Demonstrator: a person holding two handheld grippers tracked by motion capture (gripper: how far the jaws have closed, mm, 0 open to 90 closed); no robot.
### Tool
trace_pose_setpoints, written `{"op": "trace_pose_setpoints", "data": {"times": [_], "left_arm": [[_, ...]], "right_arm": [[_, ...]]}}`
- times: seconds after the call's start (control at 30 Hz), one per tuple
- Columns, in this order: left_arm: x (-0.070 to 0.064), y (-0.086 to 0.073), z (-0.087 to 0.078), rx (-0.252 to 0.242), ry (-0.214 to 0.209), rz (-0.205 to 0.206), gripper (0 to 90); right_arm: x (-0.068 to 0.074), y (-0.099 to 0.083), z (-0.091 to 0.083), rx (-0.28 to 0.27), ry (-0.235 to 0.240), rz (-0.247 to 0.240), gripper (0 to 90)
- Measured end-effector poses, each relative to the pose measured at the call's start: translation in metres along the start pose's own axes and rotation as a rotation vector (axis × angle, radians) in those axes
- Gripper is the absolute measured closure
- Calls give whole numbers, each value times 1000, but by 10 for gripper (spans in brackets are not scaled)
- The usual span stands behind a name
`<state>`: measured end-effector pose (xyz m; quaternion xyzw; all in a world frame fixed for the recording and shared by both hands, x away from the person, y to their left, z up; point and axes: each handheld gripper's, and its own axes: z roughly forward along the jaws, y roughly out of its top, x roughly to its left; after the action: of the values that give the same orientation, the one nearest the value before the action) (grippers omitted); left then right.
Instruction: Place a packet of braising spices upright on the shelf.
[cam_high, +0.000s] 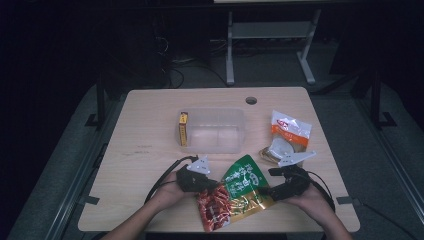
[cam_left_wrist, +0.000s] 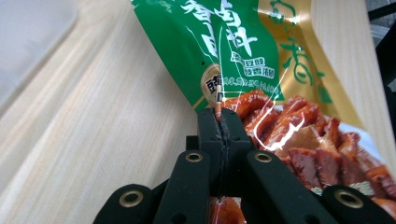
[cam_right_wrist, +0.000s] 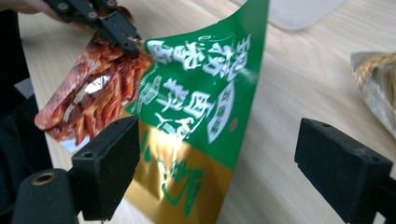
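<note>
Black jaws of the left gripper (cam_left_wrist: 219, 122) are pressing tightly together on the edge of the green snack pouch (cam_left_wrist: 243, 51), pinching the film where the green panel is meeting the printed photo of red-brown food pieces. Large white Chinese characters are running across the green panel ahead of the jaws, with a gold panel carrying green characters to the right of them; the characters are too stylised to be read with certainty. In the high view the left gripper (cam_high: 212, 185) is gripping the pouch (cam_high: 240, 192) at its left edge, and the pouch is lying at the near edge of the wooden table (cam_high: 150, 145), its green end pointing away from the person. The right gripper (cam_right_wrist: 217, 158) is standing wide, its two pads apart on either side of the pouch's (cam_right_wrist: 205, 88) gold lower corner without closing on it; in that view the pouch is lifting off the table, tilted, and the left gripper is showing beyond it at the upper left. In the high view the right gripper (cam_high: 267, 189) is sitting just beside the pouch's right edge. Beyond both tools a clear plastic bin (cam_high: 212, 130) is standing on the table with a yellow box (cam_high: 183, 128) upright at its left end. Beyond the right gripper an orange-and-white packet (cam_high: 290, 131) is lying, its print too small to be read.
</note>
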<state>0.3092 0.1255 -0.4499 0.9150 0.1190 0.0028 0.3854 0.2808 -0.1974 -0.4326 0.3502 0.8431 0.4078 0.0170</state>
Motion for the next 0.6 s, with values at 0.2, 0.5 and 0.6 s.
{"op": "trace_pose_setpoints", "data": {"times": [0.2,0.5,0.6], "left_arm": [[-2,2,-8,-36,4,10,896],[-5,3,-11,-66,-10,21,896],[-5,4,-13,-73,-9,29,896]], "right_arm": [[-7,5,9,-14,44,7,224],[-11,6,21,-9,149,8,457],[-11,5,29,38,172,8,563]]}}
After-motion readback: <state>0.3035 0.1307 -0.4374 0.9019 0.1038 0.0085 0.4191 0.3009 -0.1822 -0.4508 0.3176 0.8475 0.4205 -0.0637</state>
